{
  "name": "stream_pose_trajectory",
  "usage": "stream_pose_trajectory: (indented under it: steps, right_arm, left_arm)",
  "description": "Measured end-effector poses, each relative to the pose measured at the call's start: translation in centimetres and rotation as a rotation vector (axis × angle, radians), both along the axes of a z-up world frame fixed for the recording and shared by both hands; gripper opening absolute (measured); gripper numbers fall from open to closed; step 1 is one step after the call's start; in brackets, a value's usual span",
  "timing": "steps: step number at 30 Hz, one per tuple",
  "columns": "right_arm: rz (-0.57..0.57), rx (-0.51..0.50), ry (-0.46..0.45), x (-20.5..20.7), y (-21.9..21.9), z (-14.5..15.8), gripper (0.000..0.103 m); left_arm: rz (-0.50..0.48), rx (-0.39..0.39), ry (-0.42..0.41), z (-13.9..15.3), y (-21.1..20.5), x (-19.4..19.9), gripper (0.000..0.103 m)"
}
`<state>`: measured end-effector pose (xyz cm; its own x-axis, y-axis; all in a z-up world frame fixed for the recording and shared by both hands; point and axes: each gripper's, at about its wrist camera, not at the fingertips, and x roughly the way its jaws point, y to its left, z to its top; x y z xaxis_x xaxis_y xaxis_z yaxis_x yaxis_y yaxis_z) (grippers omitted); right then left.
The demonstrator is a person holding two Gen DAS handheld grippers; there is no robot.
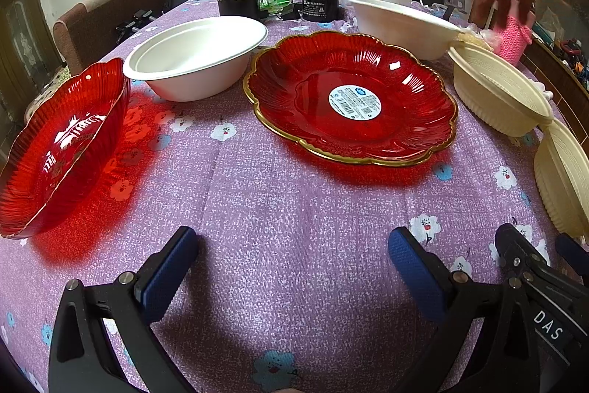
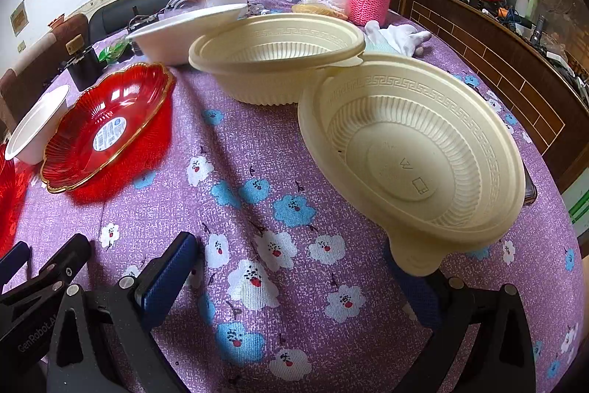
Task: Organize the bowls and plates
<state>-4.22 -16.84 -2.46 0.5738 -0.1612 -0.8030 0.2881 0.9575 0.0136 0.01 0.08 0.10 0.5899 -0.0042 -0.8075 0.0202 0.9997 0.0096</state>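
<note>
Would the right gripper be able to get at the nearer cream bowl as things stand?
Probably yes: the right gripper is open, and the nearer cream bowl lies just ahead with its rim tab by the right finger, nothing between.

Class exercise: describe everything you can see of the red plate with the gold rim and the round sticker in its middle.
The red plate looks like translucent red glass or plastic, with a scalloped, flower-like outline, a thin gold rim and fine ribs running out from a flat centre. A round white barcode sticker sits in the middle. It lies flat and upright on the purple flowered tablecloth, empty, throwing a red glow on the cloth. No gripper touches it. A white bowl stands close at its left.
</note>
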Motion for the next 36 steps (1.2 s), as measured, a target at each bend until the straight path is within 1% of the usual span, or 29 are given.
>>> stream_pose_trajectory:
  steps: [36]
  right_arm:
    - [0.004,0.004,-0.001,0.21,0.16,0.05,0.102]
  left_arm:
    - [-0.002,0.0,0.0,0.04,0.01,-0.34,0.103]
